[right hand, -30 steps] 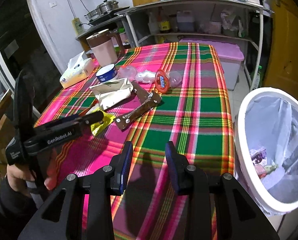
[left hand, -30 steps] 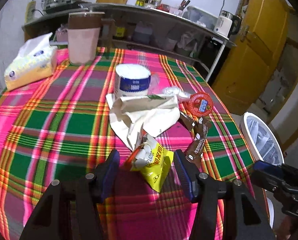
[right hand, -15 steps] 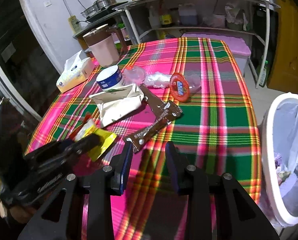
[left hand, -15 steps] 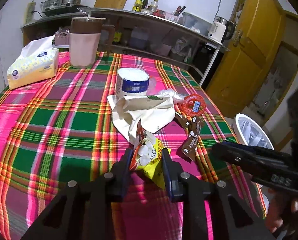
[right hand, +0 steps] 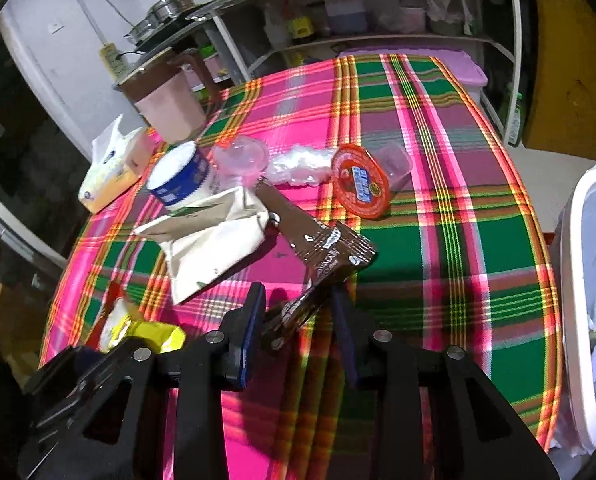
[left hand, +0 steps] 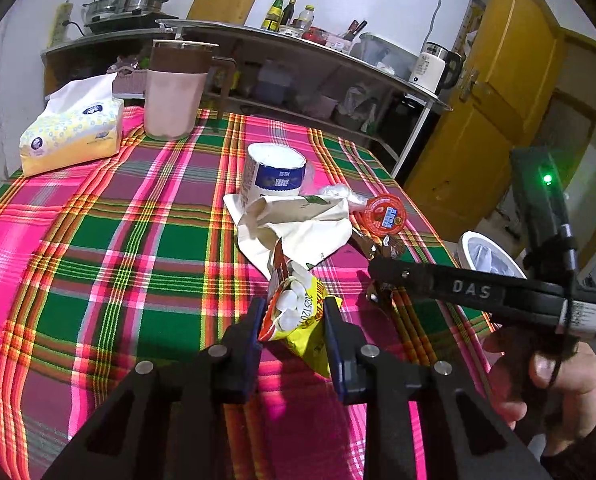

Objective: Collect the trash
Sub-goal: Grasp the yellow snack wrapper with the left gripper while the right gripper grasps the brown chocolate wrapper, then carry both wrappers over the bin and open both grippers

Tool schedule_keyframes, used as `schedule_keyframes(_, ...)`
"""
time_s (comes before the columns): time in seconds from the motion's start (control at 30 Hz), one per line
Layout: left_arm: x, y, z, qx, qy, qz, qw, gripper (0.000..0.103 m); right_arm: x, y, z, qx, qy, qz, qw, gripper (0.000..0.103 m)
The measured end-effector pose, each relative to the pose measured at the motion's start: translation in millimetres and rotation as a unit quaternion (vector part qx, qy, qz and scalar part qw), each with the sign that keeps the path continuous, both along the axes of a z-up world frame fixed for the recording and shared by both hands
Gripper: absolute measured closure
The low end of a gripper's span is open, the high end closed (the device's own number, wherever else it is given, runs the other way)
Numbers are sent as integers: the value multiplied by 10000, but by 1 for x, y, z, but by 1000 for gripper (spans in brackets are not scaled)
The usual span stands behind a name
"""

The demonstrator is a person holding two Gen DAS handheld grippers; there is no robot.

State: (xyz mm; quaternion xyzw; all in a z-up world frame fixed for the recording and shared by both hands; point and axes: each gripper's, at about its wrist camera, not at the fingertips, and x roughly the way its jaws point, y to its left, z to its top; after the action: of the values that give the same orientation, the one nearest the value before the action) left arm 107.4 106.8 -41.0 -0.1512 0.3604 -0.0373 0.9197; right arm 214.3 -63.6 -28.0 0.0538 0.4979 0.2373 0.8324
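Observation:
On the plaid tablecloth (left hand: 98, 240) my left gripper (left hand: 293, 320) is shut on a yellow and red snack packet (left hand: 298, 312), also visible as the packet (right hand: 154, 332) in the right wrist view. My right gripper (right hand: 298, 312) stands open, with the near end of a long brown wrapper (right hand: 321, 248) lying between its fingers; the pads do not press it. Behind lie a cream paper bag (left hand: 298, 224), a red-lidded cup (right hand: 359, 186) and crumpled clear plastic (right hand: 298, 164). A white lined bin (right hand: 577, 280) stands beside the table on the right.
A blue and white tub (left hand: 274, 172), a tissue pack (left hand: 70, 132) and a pink jug (left hand: 174, 92) stand further back. Shelves with bottles and a kettle (left hand: 433, 64) run behind the table. A yellow door (left hand: 497, 100) is at the right. A hand (left hand: 557, 380) holds the right gripper.
My left jaws have closed on the yellow packet and lifted it slightly. My right gripper has swung away from the bin and over the table, coming down astride the brown wrapper's end.

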Motion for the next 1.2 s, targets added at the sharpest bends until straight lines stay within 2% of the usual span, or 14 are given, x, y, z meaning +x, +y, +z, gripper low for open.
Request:
schedule_keyframes(0.03, 1, 0, 0, -4, 2, -7, 10000, 74, 0, 0, 0, -26, -47, -10, 10000, 73)
schedule_keyframes(0.07, 1, 0, 0, -5, 5, -12, 10000, 74, -1, 0, 1, -83, -77, -25, 9999, 83)
schedule_keyframes(0.17, 2, -2, 0, 7, 5, -31, 10000, 74, -1, -4, 0, -67, -59, -48, 9999, 90)
schedule_keyframes(0.4, 0, -8, 3, 86, -27, -43, 9999, 74, -13, -13, 5, -125, -198, 43, 9997, 91)
schedule_keyframes(0.77, -7, -29, 18, 196, -141, -129, 9996, 74, -43, -41, 25, 39, -460, 218, 9987, 91)
schedule_keyframes(1.2, 2, -74, 35, 318, -219, -501, 9980, 74, -58, -94, 45, 118, -744, -121, 9971, 91)
